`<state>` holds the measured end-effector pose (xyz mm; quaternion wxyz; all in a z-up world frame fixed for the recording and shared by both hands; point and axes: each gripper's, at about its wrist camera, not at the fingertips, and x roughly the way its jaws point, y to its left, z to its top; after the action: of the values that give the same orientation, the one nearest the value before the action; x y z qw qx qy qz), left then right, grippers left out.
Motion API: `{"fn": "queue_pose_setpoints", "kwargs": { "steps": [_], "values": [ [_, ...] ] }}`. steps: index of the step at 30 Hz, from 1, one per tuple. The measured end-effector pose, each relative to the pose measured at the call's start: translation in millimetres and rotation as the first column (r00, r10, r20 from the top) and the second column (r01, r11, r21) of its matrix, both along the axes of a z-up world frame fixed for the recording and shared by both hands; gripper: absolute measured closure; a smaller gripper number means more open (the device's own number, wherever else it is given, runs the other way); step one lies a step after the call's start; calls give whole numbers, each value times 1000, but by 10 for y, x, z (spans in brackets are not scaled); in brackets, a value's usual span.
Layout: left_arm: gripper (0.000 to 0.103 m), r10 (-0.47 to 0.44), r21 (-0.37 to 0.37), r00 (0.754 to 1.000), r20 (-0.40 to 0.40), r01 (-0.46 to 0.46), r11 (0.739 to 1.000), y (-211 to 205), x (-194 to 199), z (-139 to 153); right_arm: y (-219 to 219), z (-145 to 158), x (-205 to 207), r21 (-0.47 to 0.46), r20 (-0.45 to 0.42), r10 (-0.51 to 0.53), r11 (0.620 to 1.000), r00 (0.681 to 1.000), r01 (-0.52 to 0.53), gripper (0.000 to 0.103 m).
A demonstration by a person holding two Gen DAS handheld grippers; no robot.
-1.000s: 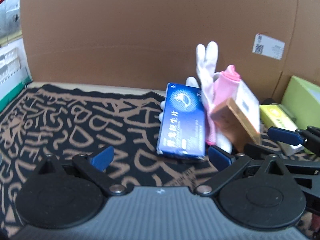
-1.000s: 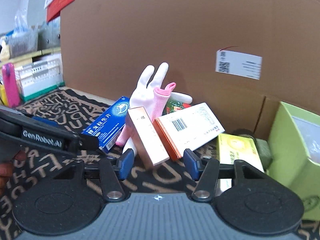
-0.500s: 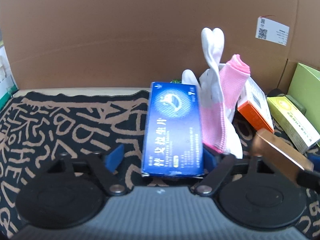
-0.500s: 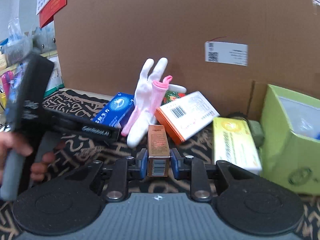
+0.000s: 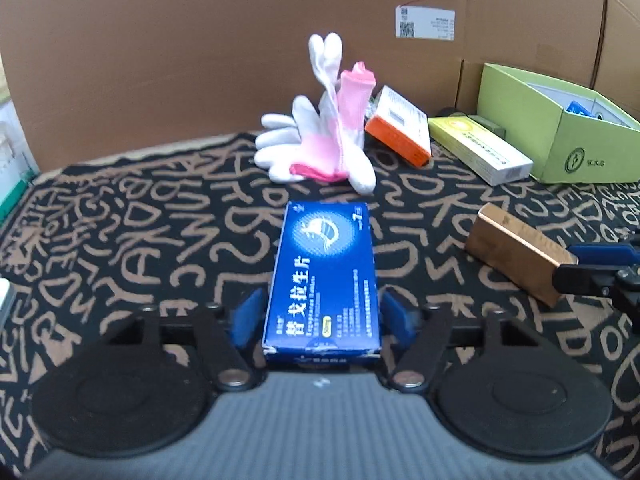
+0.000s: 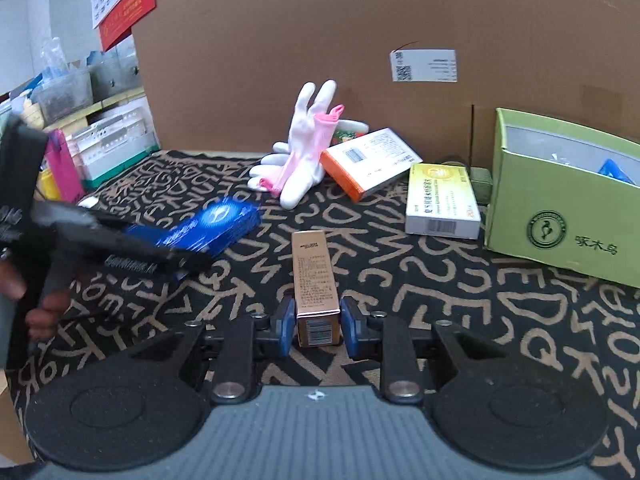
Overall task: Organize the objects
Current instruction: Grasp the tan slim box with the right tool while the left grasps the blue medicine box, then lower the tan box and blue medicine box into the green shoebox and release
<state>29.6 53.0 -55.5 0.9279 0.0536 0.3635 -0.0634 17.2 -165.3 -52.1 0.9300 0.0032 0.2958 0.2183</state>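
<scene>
My left gripper (image 5: 324, 312) is shut on a blue medicine box (image 5: 326, 276), which lies flat between the pads and points away over the patterned cloth. In the right wrist view the same blue box (image 6: 216, 228) shows at the left, with the left gripper (image 6: 176, 260) and a person's hand behind it. My right gripper (image 6: 316, 320) is shut on the near end of a narrow copper-gold box (image 6: 314, 280). That gold box (image 5: 516, 252) also appears at the right of the left wrist view, with the right gripper (image 5: 592, 268) on it.
White and pink gloves (image 6: 304, 160) lean against the cardboard wall (image 6: 360, 20). Beside them lie an orange-white box (image 6: 368, 162) and a yellow-white box (image 6: 442, 200). An open green box (image 6: 560, 200) stands at the right. Crates and clutter (image 6: 100, 148) sit off the cloth's left edge.
Both grippers closed on their boxes, the left on the blue one and the right on the gold one. Both then drew them back from the pile by the gloves.
</scene>
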Motion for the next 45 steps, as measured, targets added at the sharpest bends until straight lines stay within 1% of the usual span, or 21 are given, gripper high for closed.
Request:
{"fn": "queue_pose_setpoints", "kwargs": {
  "steps": [1, 3, 4, 5, 7, 9, 10, 11, 13, 15, 17, 19, 22, 24, 25, 28, 29, 32, 36, 40, 45],
  "values": [
    [26, 10, 4, 1000, 11, -10, 1000, -4, 10, 15, -7, 5, 15, 5, 0, -5, 1000, 1000, 5, 67],
    [26, 29, -1, 1000, 11, -29, 1000, -1, 68, 35, -7, 18, 42, 11, 12, -21, 1000, 1000, 21, 56],
    [28, 27, -10, 1000, 5, -27, 1000, 11, 94, 30, 6, 25, 51, 5, 23, -25, 1000, 999, 25, 56],
    [37, 25, -12, 1000, -6, -25, 1000, 3, 125, 19, 29, 31, 58, -9, 36, -23, 1000, 999, 23, 56],
    [41, 22, -6, 999, -25, -22, 1000, -26, 175, -18, 69, 40, 84, -41, 47, -14, 999, 999, 15, 56],
    [41, 26, -1, 999, -24, -26, 1000, -25, 207, -57, 101, 38, 119, -55, 48, -2, 998, 999, 4, 56],
    [38, 31, -2, 999, -24, -31, 1000, -19, 215, -64, 119, 34, 140, -57, 47, 5, 998, 999, -2, 56],
    [35, 38, -8, 999, -24, -38, 999, -6, 224, -65, 135, 26, 164, -55, 43, 8, 998, 999, -6, 56],
    [35, 46, -26, 998, -33, -47, 999, 24, 264, -71, 169, 7, 213, -51, 30, 12, 999, 999, -11, 56],
    [35, 46, -31, 998, -37, -47, 998, 34, 302, -77, 204, -12, 242, -51, 21, 17, 999, 1000, -16, 56],
    [40, 33, -24, 999, -37, -34, 999, 17, 318, -78, 222, -22, 249, -51, 15, 20, 999, 1000, -19, 56],
    [40, 29, -7, 999, -33, -29, 1000, -12, 331, -79, 217, -17, 235, -42, 15, 20, 999, 1000, -19, 58],
    [38, 27, 17, 999, -21, -26, 1000, -45, 326, -87, 223, -21, 245, -39, 12, 23, 999, 1000, -22, 67],
    [43, 19, 11, 1000, -20, -19, 1000, -44, 310, -86, 234, -40, 255, -48, 5, 23, 999, 1000, -23, 74],
    [48, 12, 0, 1000, -24, -12, 1000, -41, 307, -78, 236, -50, 257, -53, 3, 23, 998, 1000, -23, 74],
    [48, 13, 21, 1000, -23, -13, 1000, -91, 279, -55, 233, -61, 251, -47, 4, 21, 999, 1000, -21, 75],
    [48, 8, 16, 1000, -23, -8, 1000, -103, 270, -39, 211, -61, 246, -35, 2, 18, 999, 1000, -18, 75],
    [48, -17, -27, 1000, -8, 17, 999, -172, 237, 65, 101, -28, 219, 22, -1, 3, 1000, 1000, -3, 75],
    [48, -65, -81, 997, 52, 69, 994, -355, 242, 297, -130, 111, 149, 95, 21, -37, 995, 999, 35, 75],
    [48, -137, -111, 985, 106, 149, 983, -664, 305, 531, -403, 308, 57, 120, 89, -105, 988, 991, 94, 75],
    [48, -221, -137, 963, 155, 242, 961, -1140, 384, 752, -794, 513, 14, 130, 164, -216, 972, 962, 196, 75]
  ]
}}
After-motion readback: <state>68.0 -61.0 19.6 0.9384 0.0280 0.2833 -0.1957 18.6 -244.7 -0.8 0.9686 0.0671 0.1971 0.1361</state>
